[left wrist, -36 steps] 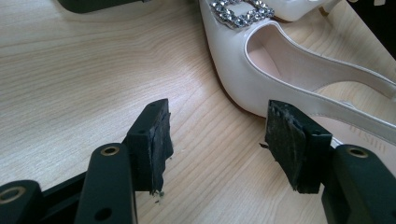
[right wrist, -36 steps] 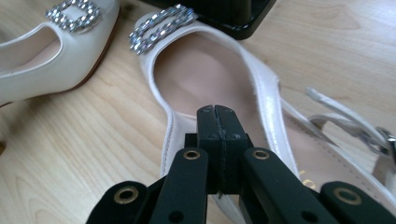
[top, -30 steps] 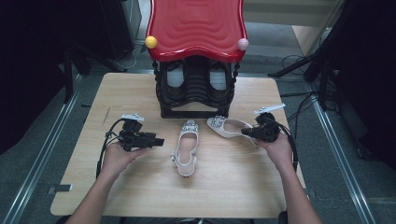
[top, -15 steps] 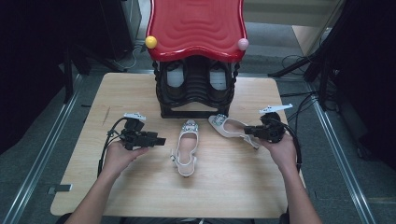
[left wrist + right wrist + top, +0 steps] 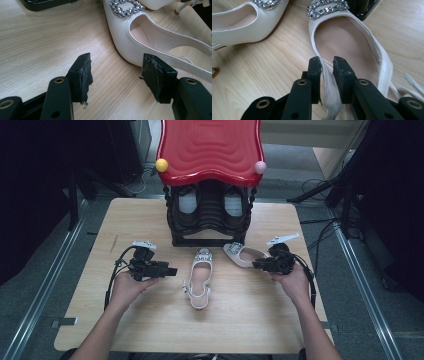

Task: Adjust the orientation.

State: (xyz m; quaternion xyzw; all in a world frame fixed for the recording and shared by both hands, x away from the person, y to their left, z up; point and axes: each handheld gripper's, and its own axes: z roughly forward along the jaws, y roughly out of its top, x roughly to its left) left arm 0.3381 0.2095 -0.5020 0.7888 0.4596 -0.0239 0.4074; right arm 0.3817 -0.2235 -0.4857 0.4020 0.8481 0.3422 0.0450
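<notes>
1. Shoes on the desk (image 5: 150, 330), seen from above: one white slingback (image 5: 200, 277) lies at the middle, toe pointing to the far edge, and a second white shoe (image 5: 239, 254) lies just right of it, angled, its toe near the foot of the black shoe rack (image 5: 210, 215) that stands at the far edge under a red wavy top (image 5: 210, 145). The left gripper (image 5: 167, 271) is held level toward the middle shoe, a little apart from it. The right gripper (image 5: 257, 265) sits at the heel end of the second shoe.

2. Left gripper view, and here we go: the left gripper (image 5: 116, 75) has its jaws spread wide with bare wood between them. The middle shoe (image 5: 155, 40), rhinestone buckle (image 5: 126, 6) showing, lies just beyond the right-hand jaw.

3. Right gripper view: the right gripper (image 5: 327, 67) has its jaws close together around the side rim of the second shoe (image 5: 342, 37). They have just been easing open, a thin gap shows beside the leather, so the pinch looks loosened. The other shoe (image 5: 244, 22) lies off to the left.
</notes>
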